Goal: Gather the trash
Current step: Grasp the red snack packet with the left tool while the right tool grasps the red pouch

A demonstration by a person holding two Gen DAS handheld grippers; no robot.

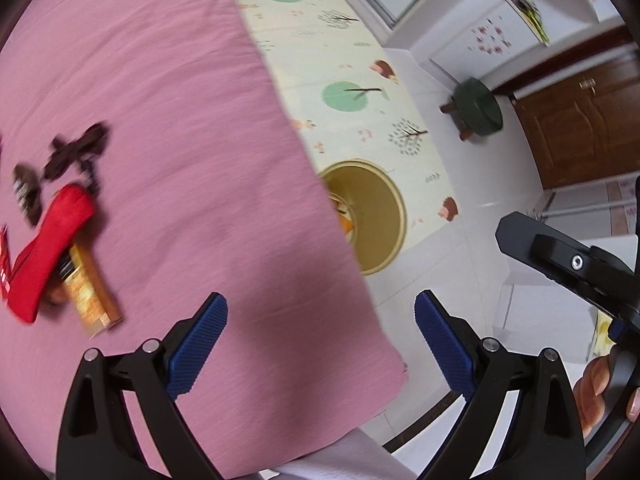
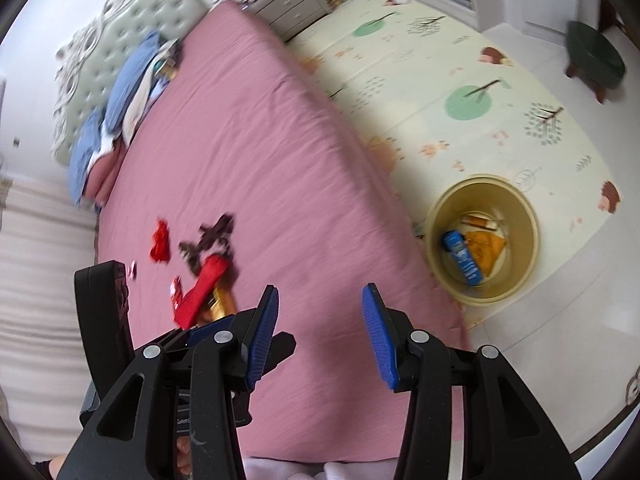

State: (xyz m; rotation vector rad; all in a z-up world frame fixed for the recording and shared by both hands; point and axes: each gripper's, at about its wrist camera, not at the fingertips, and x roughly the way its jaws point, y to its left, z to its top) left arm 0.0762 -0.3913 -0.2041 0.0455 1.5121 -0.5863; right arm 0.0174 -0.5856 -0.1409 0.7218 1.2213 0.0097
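Trash lies on the pink bed (image 1: 172, 120): a red wrapper (image 1: 48, 248), an orange packet (image 1: 90, 296) under it and dark brown wrappers (image 1: 76, 152). The same pile shows in the right wrist view, with the red wrapper (image 2: 204, 284), a brown wrapper (image 2: 212, 232) and a second red piece (image 2: 160, 242). A tan bin (image 2: 482, 240) stands on the floor beside the bed, holding a blue packet (image 2: 460, 256) and an orange packet (image 2: 486, 248); the bed half hides the bin (image 1: 380, 216) in the left wrist view. My left gripper (image 1: 320, 344) is open and empty over the bed's edge. My right gripper (image 2: 318, 336) is open and empty above the bed.
A patterned play mat (image 2: 460, 80) covers the floor by the bed. A green stool (image 1: 478, 106) stands near a brown door (image 1: 584, 120). Blue pillows (image 2: 120, 88) and a headboard (image 2: 132, 32) are at the bed's far end, with a drawer unit (image 2: 296, 8) beside it.
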